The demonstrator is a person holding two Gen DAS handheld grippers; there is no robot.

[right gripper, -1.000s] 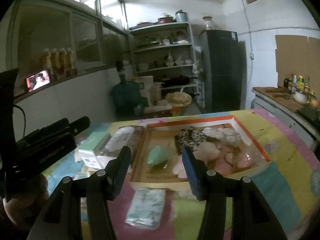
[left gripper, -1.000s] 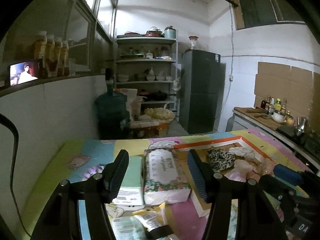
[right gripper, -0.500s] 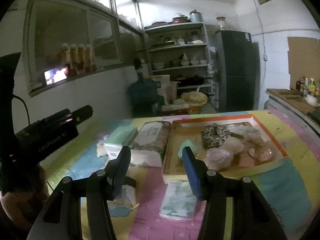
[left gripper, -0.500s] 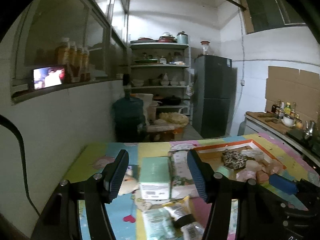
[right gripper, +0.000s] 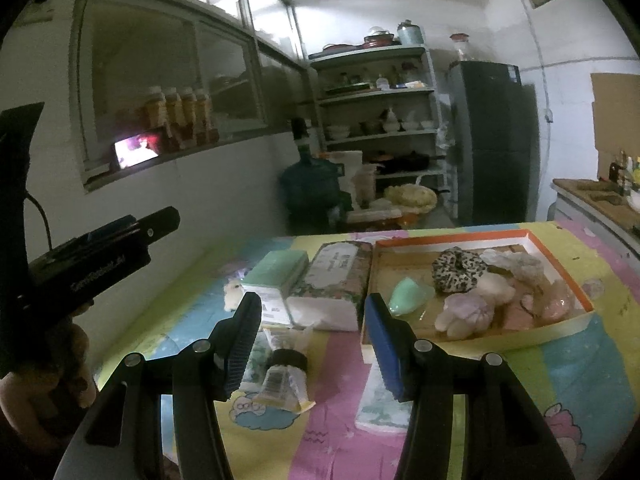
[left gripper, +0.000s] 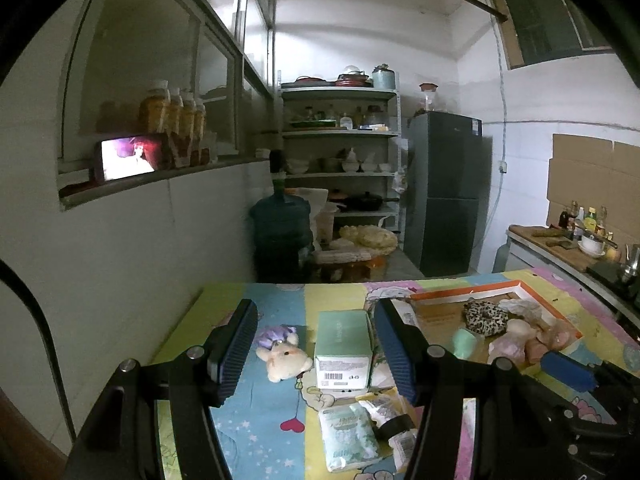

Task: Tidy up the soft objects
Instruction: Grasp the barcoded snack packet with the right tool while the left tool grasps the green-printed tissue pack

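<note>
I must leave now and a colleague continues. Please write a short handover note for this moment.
Left tongs: open, holding nothing, facing the small cream plush toy beside the mint green carton.
Right tongs: open, holding nothing.
Done: leopard-print scrunchie and pale plush pieces lie in the orange-rimmed cardboard tray.
Left: the plush toy is outside the tray.

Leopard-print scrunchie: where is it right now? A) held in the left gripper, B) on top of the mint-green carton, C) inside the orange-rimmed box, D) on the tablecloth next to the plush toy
C: the leopard-print scrunchie lies inside the orange-rimmed box among the other soft items, and both grippers are open and hold nothing.
</note>
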